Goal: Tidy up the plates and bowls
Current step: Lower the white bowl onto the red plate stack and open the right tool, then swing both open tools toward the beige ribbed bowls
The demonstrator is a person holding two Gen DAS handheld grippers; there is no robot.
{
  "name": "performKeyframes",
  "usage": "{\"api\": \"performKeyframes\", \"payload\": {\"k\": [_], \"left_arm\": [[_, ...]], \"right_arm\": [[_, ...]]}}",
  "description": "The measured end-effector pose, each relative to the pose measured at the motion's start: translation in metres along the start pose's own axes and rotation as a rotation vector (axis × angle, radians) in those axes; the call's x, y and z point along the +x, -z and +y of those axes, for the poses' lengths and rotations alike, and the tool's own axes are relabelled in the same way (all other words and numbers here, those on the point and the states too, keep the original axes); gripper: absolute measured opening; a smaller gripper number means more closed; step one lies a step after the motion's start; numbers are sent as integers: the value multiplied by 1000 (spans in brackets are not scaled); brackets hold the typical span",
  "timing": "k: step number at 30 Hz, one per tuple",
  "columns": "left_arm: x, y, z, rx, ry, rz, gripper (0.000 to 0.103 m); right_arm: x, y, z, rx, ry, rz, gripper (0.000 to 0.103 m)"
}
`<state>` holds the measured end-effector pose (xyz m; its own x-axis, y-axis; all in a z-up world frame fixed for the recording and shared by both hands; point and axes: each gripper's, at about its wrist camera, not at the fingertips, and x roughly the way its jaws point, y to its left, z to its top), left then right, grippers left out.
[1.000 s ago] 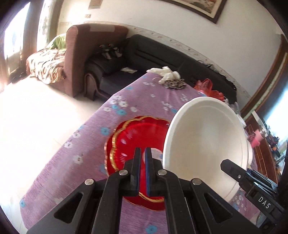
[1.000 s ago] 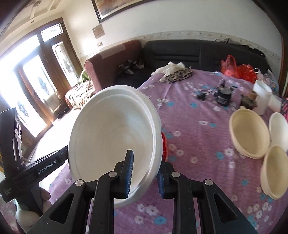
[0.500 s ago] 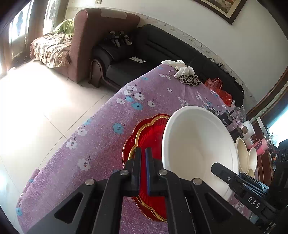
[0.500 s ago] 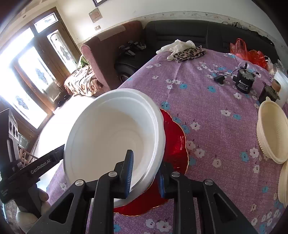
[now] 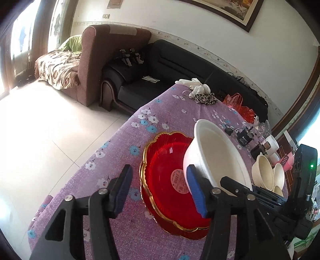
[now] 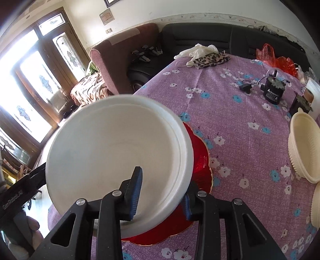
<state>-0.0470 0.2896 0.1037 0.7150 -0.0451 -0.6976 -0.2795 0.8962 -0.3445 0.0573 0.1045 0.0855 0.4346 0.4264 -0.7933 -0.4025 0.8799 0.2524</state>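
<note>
Here we see the right tool (image 6: 163, 192) clenched on the white bowl's (image 6: 112, 152) near rim, tilted directly above the red plate (image 5: 168, 186) on the worktop (image 6: 236, 112), while the left tool (image 5: 160, 190) hangs released beside it.

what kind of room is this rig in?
Most likely a home living room: a black sofa and brown armchair along the wall, a framed picture above, and a table under a purple floral cloth.
</note>
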Motion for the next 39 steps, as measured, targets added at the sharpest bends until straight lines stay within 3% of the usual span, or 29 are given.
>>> {"api": "performKeyframes", "payload": {"k": [4,6,10,20,25,30,34,39], "left_arm": [[-7,0,14,-39,23,-4,60],[-12,-1,23,-67,38,-25,60],[-25,-4,50,-153,24,-84,60],[-19,4,71,-182,1,-61,60],[-17,8,75,-190,1,-53,60],[-13,12,75,-191,-8,-41,60],[-9,11,77,-176,-68,-45,60],[1,1,77,-108,-227,-60,60]], "right_arm": [[-6,-2,5,-29,36,-19,35],[-8,-2,8,-49,44,-24,29],[-12,-3,20,-90,57,-33,29],[2,-1,30,-103,70,-2,30],[-8,-2,19,-57,57,-29,64],[-21,-2,16,-38,54,-60,67],[-34,4,8,-11,57,-87,67],[-53,18,-6,10,71,-121,67]]}}
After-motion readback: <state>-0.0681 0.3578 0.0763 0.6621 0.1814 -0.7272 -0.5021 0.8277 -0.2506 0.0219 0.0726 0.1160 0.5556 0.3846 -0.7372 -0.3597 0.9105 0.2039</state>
